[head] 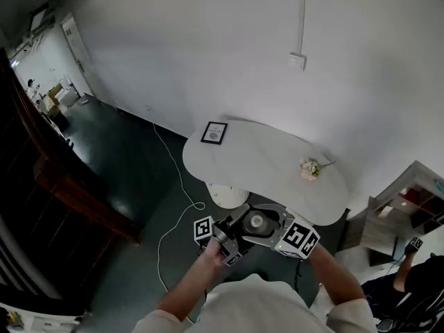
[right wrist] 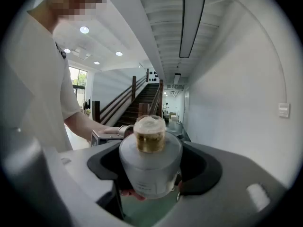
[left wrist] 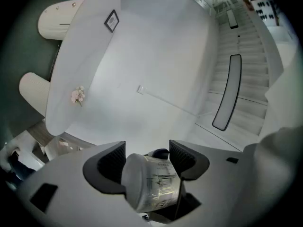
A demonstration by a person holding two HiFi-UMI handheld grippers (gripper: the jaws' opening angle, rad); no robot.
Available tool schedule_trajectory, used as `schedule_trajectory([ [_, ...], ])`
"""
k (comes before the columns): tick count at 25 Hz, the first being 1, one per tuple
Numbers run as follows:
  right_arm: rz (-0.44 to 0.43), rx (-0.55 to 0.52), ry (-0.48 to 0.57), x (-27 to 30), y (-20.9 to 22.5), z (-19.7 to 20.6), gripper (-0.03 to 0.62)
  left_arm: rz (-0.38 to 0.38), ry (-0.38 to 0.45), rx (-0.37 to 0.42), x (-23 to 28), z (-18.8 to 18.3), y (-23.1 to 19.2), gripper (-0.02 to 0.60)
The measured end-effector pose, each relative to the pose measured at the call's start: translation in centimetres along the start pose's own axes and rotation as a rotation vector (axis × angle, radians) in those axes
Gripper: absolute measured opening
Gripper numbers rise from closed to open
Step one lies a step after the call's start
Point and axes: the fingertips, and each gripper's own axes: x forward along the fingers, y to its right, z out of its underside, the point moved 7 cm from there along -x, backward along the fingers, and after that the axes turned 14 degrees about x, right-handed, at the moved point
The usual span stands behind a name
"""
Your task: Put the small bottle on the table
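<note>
The small white plastic bottle point(right wrist: 150, 171) with an amber top is sitting clamped in both my left tongs point(left wrist: 147, 150) and right tongs point(right wrist: 151, 150), each spread wide, near the white oval table point(head: 263, 158).

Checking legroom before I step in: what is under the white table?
One white stool and a second poke out from under the table; its top covers their far parts, its legs and the floor below.
</note>
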Motion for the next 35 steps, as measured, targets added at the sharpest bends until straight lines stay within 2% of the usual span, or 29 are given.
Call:
schedule_trajectory([
  [13, -0.005, 0.0, 0.008, -1.9, -0.1, 0.3, 0.35, -0.004, -0.005, 0.007, 0.7, 1.6, -0.8, 0.279],
  [22, -0.011, 0.008, 0.024, -3.9, 1.2, 1.1, 0.348, -0.02, -0.002, 0.015, 1.3, 2.8, -2.9, 0.279],
  [35, -0.078, 0.0, 0.008, -5.5, 3.8, 2.3, 0.348, -0.046, 0.023, 0.059, 1.1, 3.5, -5.8, 0.279],
])
